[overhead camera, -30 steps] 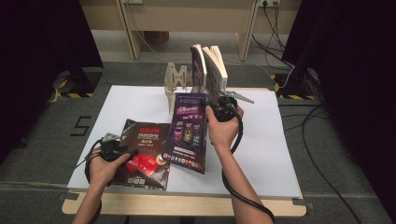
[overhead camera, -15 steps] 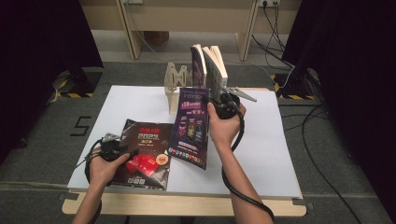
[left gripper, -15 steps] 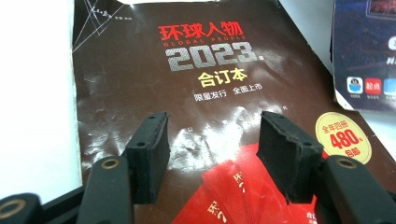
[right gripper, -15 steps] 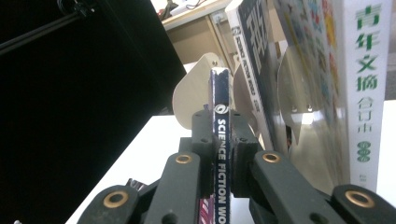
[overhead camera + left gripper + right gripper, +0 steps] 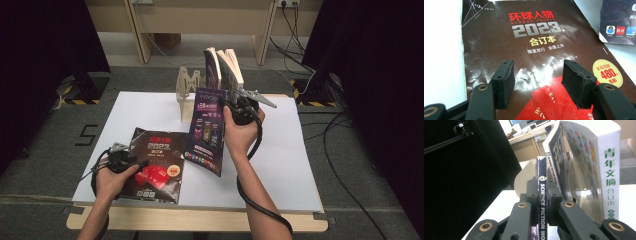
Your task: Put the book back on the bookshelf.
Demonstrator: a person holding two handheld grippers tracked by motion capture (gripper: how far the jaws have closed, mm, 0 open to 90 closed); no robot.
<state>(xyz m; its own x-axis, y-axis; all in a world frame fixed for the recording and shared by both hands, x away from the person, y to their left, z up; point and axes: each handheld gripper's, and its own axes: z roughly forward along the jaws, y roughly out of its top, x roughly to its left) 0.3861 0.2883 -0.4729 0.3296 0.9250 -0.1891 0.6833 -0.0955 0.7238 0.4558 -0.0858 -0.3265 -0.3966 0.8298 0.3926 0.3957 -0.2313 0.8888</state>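
The right gripper (image 5: pixel 239 106), jaws clenched on the thin purple glossy magazine (image 5: pixel 206 131), should keep it upright while sliding it into the pale wooden rack (image 5: pixel 186 85).

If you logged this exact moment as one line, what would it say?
right gripper: shut on purple magazine, lifted near rack books | left gripper: open over dark magazine | table
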